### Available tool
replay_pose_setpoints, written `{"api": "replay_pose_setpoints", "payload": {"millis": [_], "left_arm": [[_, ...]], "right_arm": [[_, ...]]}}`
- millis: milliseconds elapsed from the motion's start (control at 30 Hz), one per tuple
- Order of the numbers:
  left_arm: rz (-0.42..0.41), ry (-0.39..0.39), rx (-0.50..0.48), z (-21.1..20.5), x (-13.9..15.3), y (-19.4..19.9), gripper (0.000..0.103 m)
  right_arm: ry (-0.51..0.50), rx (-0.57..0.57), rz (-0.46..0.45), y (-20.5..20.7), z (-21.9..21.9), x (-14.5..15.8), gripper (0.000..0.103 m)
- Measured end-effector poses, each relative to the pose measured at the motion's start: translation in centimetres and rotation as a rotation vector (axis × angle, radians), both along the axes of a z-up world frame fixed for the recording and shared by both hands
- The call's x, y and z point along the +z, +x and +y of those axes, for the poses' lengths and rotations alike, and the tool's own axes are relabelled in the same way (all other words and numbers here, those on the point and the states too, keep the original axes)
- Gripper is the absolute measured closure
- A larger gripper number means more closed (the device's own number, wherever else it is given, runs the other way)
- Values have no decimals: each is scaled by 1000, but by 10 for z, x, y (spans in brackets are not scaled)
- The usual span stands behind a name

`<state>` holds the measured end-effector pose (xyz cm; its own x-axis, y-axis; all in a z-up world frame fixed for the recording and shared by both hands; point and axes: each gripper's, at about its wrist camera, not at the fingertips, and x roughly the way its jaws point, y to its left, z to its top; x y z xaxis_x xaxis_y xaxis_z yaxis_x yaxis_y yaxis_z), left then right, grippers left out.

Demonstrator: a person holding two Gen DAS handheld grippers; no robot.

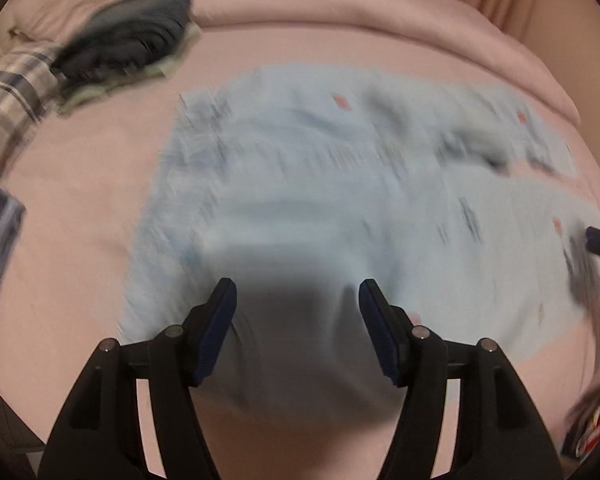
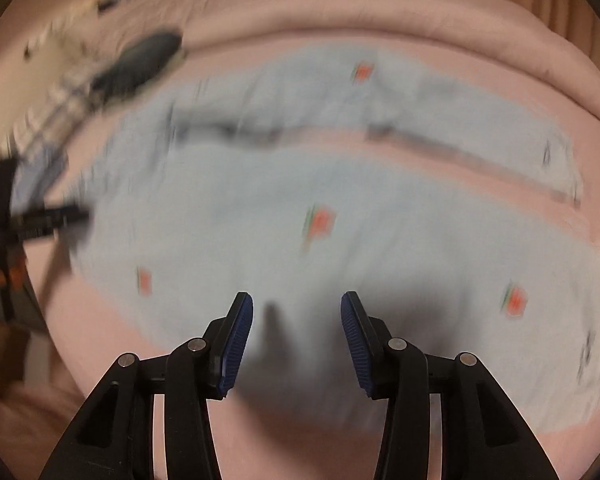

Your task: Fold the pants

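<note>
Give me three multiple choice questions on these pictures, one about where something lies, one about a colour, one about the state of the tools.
1. Where do the pants lie?
A. spread on the pink bedspread
B. hung on a chair
C. in a basket

2. What colour are the pants?
A. dark green
B. light blue with small red motifs
C. plain white

3. How do the left tool and the right tool stand?
A. both clamped on cloth
B. one clamped, one open
C. both open, nothing pressed between the pads

Answers:
1 A, pink bedding shows all round the cloth.
2 B, red marks dot pale blue fabric in the right wrist view.
3 C, each view shows a clear gap between its blue pads.
</note>
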<state>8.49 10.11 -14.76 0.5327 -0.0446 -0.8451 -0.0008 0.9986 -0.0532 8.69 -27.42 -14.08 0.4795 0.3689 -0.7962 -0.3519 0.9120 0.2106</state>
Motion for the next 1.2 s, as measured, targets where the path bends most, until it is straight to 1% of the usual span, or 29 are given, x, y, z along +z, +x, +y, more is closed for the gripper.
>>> {"api": "replay_pose_setpoints", "payload": {"millis": [33, 67, 133, 200, 267, 367, 400, 467, 533, 633, 667, 733, 767, 800, 833, 900, 933, 967, 1000, 1033, 1067, 1100, 1167, 1200], "left_arm": [[-35, 10, 34, -4, 6, 10, 39], [-64, -2, 42, -4, 11, 26, 39], [-92, -21, 29, -9, 16, 51, 39], [-89, -40, 23, -14, 16, 84, 39], [-73, -52, 22, -12, 16, 120, 39], [-59, -2, 29, -7, 17, 156, 39], [-54, 34, 16, -3, 16, 171, 39], [-43, 94, 4, 9, 15, 184, 38], [-26, 108, 16, 28, 10, 193, 37], [-7, 101, 22, 49, 3, 200, 26], [7, 97, 18, 55, -3, 204, 22], [31, 91, 16, 65, -13, 206, 22], [34, 68, 12, 68, -16, 209, 23], [51, -1, -9, 72, -21, 212, 23], [72, -43, -18, 85, -24, 218, 22], [105, -88, -18, 92, -34, 229, 23], [104, -98, -15, 96, -36, 235, 26], [95, -97, -7, 96, -35, 235, 38], [88, -89, 1, 98, -34, 238, 46], [80, -114, 2, 100, -32, 239, 57], [71, -136, 5, 99, -31, 235, 62], [56, -139, 13, 99, -29, 234, 63], [12, -109, 39, 96, -24, 229, 71], [-20, -83, 58, 94, -20, 227, 72]], "right_arm": [[12, -19, -20, 11, 0, 3, 57], [23, -36, -50, 27, 1, 9, 57], [22, -44, -87, 52, 18, 21, 57], [14, -21, -115, 86, 40, 31, 57], [-1, -9, -117, 110, 56, 34, 57], [-25, 38, -86, 148, 68, 40, 57], [-50, 55, -93, 158, 69, 43, 57], [-107, 135, -111, 179, 82, 46, 57], [-136, 204, -99, 194, 90, 46, 56], [-176, 294, -70, 215, 111, 33, 53], [-181, 318, -46, 222, 116, 27, 52], [-203, 357, -22, 233, 125, 16, 51], [-227, 382, 4, 239, 135, 6, 51], [-239, 402, 21, 241, 135, 2, 51], [-271, 427, 54, 244, 143, -10, 51], [-309, 460, 106, 247, 150, -26, 51], [-324, 472, 114, 246, 153, -32, 51], [-327, 475, 113, 245, 154, -34, 51], [-329, 475, 113, 244, 156, -34, 53], [-336, 486, 109, 241, 158, -33, 60], [-363, 505, 95, 236, 162, -31, 82], [-387, 521, 82, 232, 164, -29, 92], [-438, 553, 31, 221, 173, -23, 94], [-457, 548, -7, 218, 177, -18, 94]]}}
